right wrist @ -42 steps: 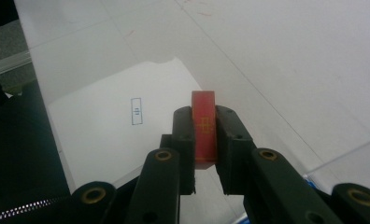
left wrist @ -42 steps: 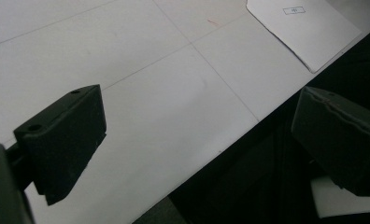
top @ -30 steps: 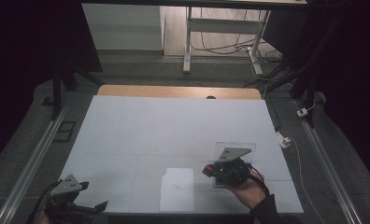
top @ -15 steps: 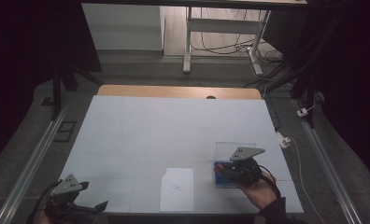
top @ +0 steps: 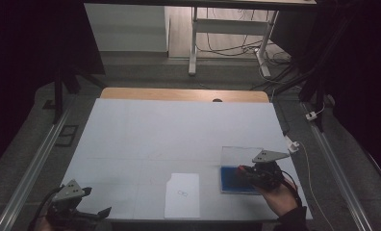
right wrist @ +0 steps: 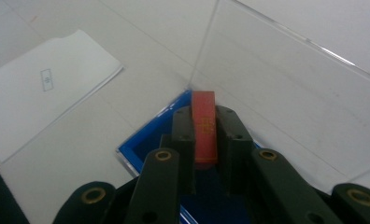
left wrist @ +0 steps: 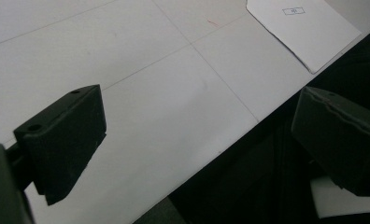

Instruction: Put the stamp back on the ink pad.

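White tabletop (top: 179, 130) is seen beneath both tools: a red block (right wrist: 204, 126) is clamped by the right gripper (right wrist: 204, 135) over a blue tray (top: 234, 180), while the left gripper (left wrist: 197, 135) is held released.

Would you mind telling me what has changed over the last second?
The right gripper, shut on a red piece, has shifted rightward along the table's near edge and now sits over the blue tray. The left gripper, open, and the white sheet stayed put.

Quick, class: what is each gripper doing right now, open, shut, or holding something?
Left gripper: open, holding nothing, at the table's near edge.
Right gripper: shut on a red block, over the blue tray.
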